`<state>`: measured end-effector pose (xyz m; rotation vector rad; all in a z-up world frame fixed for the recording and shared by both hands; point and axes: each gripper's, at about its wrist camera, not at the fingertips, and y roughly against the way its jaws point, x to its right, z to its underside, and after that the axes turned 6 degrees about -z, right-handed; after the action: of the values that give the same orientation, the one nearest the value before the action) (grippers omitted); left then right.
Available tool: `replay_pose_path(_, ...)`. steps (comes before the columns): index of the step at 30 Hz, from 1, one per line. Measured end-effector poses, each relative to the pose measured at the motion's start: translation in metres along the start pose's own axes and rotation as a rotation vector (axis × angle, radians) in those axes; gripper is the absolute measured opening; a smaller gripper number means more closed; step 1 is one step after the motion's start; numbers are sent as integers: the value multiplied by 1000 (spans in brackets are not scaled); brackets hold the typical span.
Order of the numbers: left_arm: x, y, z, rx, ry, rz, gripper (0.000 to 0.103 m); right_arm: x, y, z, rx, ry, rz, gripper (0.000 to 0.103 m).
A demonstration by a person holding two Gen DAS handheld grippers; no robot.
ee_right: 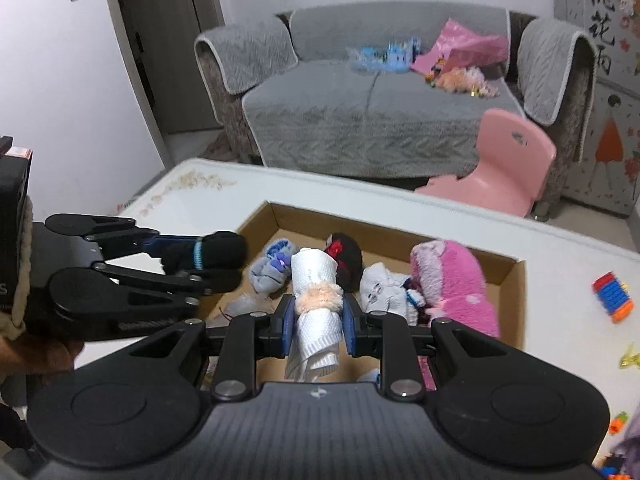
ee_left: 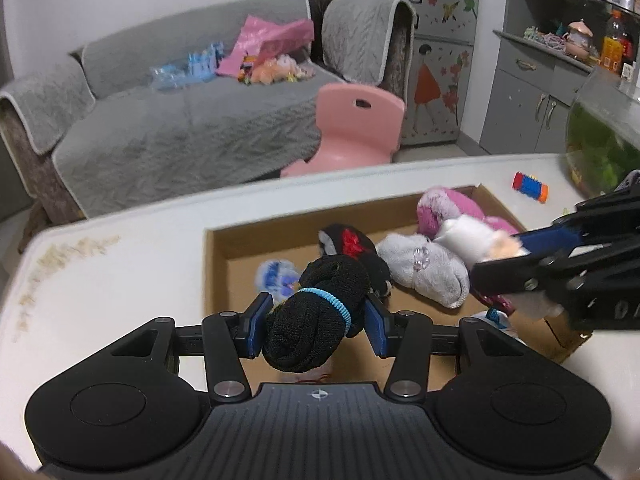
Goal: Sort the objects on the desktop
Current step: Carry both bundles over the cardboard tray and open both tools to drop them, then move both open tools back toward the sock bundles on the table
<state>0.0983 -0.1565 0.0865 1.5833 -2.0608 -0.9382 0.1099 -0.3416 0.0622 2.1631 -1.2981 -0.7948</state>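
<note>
**Two rolled bundles held over the cardboard box**

Gripping a knitted black sock roll (ee_left: 316, 312) ringed by a thin blue hair tie (ee_left: 326, 295), the left gripper (ee_left: 316, 318) has its blue-padded jaws pressed on the roll's two sides, above the near end of the shallow cardboard box (ee_left: 218, 252) on the white table (ee_left: 120, 280). The right gripper (ee_right: 318, 318) is clamped on a white waffle-textured sock roll (ee_right: 316, 280) bound by a fuzzy peach band (ee_right: 320, 295), also over the box.

Inside the box lie soft, rounded bundles: a fluffy pink and white plush piece (ee_right: 456, 280), a grey knit roll (ee_left: 424, 272) with clear beads, a black roll with a red patch (ee_left: 352, 242), and a small pale blue fuzzy one (ee_right: 272, 266).

The left wrist view alone shows a glass fish tank (ee_left: 600, 144) with green plants at the table's far right and grey cabinets behind. The right wrist view alone shows a dark doorway, a person's sleeve cuff with pale fleecy trim (ee_right: 24, 264) behind the left gripper, and small bright toy pieces at the table's right edge. Both views show a ribbed red, blue and orange toy (ee_right: 612, 298) beside the box, a pink plastic chair (ee_left: 356, 128) and a sofa with a quilted grey cover (ee_left: 180, 128).
</note>
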Motion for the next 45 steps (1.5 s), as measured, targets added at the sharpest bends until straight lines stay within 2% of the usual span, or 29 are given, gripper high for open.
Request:
replay_pose_path(10, 10, -38, 19, -57, 2, 31, 54, 6, -42, 17, -86, -13, 22, 22)
replay_pose_path(16, 21, -44, 21, -59, -44, 8, 52, 9, -50, 24, -113, -14, 40, 23)
replay_pose_path(23, 36, -52, 27, -59, -143, -33, 52, 10, -58, 28, -127, 5, 67, 23)
replay_pose_path(28, 41, -56, 27, -61, -146, -32, 52, 13, -60, 30, -132, 17, 96, 24)
replay_pose_path(29, 43, -56, 27, -62, -150, -36, 55, 14, -60, 30, -131, 19, 105, 24)
replay_pose_path(30, 44, -57, 27, -62, -155, -43, 72, 15, -60, 30, -129, 18, 109, 24)
replay_pose_path(31, 44, -56, 28, -61, -157, -40, 81, 16, -59, 30, -127, 18, 110, 24)
replay_pose_path(33, 44, -55, 29, -56, -157, -36, 82, 17, -57, 29, -123, 16, 106, 31)
replay_pose_path(35, 44, -50, 29, -48, -156, -33, 82, 16, -52, 28, -106, 21, 104, 50)
replay_pose_path(40, 37, -26, 24, -9, -130, -24, 84, 8, -31, 23, -57, 32, 93, 63)
replay_pose_path(45, 22, 24, 27, 81, -115, -11, 87, -6, 3, 25, 5, 45, 63, 69)
